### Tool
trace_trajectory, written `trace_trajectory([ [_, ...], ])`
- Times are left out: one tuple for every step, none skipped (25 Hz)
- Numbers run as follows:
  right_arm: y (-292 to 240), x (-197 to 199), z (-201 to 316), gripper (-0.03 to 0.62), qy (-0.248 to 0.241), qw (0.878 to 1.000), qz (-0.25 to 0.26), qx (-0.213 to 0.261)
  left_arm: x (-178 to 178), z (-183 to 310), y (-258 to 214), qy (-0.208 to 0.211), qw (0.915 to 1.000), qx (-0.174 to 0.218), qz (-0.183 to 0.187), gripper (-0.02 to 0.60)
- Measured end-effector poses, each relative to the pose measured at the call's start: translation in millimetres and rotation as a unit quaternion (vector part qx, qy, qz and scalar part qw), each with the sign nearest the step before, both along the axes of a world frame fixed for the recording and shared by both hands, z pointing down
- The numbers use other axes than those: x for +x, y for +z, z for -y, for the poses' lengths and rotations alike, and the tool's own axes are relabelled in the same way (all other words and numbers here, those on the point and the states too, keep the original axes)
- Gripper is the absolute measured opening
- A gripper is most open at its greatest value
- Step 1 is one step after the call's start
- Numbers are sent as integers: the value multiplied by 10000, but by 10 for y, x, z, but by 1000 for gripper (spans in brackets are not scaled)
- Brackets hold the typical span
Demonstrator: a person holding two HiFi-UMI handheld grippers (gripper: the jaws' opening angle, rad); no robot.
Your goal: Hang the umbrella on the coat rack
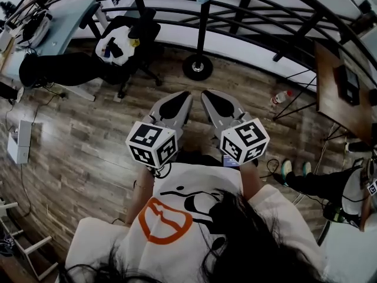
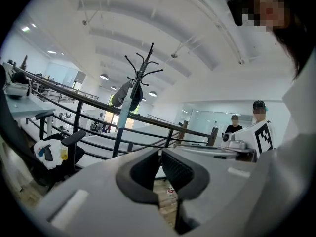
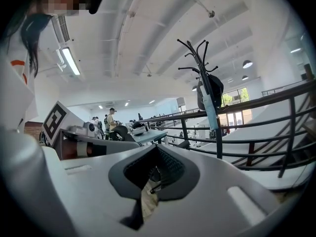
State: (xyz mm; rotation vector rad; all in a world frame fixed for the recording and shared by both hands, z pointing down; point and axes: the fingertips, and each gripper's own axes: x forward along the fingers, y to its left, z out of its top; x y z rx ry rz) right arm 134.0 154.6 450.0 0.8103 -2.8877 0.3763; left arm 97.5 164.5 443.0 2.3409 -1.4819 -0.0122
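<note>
Left gripper (image 2: 160, 157): held low in front of the person's white shirt (image 1: 194, 184). Its jaws are seen pressed together, and nothing is pinched between them.
Right gripper (image 3: 154, 154): held just beside the left gripper, the two tips angled toward each other. Its jaws are likewise closed, with nothing caught in them.
Wooden floor (image 1: 76, 152): seen below both grippers. A bottle (image 1: 281, 97) lies on it off to the right.
Office chair (image 1: 126, 43): placed to the left beyond the grippers, with a white bundle resting on its seat.
Coat rack (image 2: 139, 75): stood upright ahead of the grippers, near the railing. Its round base (image 1: 197, 67) rests on the floor, a pale blue sleeve is wrapped around the pole, and curved hooks spread from the top.
Umbrella (image 2: 125, 94): a dark, folded umbrella is hung from the upper part of the coat rack, well apart from both grippers. Its long axis runs roughly up and down beside the pole and is slightly tilted. In the left gripper view the lower end is swung to the left of the pole. Which end is the handle cannot be told.
Railing (image 1: 247, 16): black bars are run behind the coat rack.
Background: desks and standing people (image 2: 234, 125) are seen far off.
</note>
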Motion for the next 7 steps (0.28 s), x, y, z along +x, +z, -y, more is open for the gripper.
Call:
trace_trajectory([
  [-7,15,-2,9,8,10000,6,9,20,-11,4,15,10000,-13,8,23],
  [-16,30,-3,9,14,10000,9,18,41,-18,5,30,10000,-22,17,23],
  [-26,44,-2,9,17,10000,8,28,61,-23,1,42,10000,-24,26,23],
  [-36,57,-1,9,17,10000,9,41,77,-25,-5,50,10000,-21,33,23],
  [-47,68,0,9,17,10000,12,54,90,-27,-12,54,10000,-15,38,23],
  [-57,78,2,9,18,10000,17,67,101,-29,-19,56,10000,-7,43,23],
  [-67,88,3,9,18,10000,22,80,112,-30,-27,57,10000,2,48,23],
])
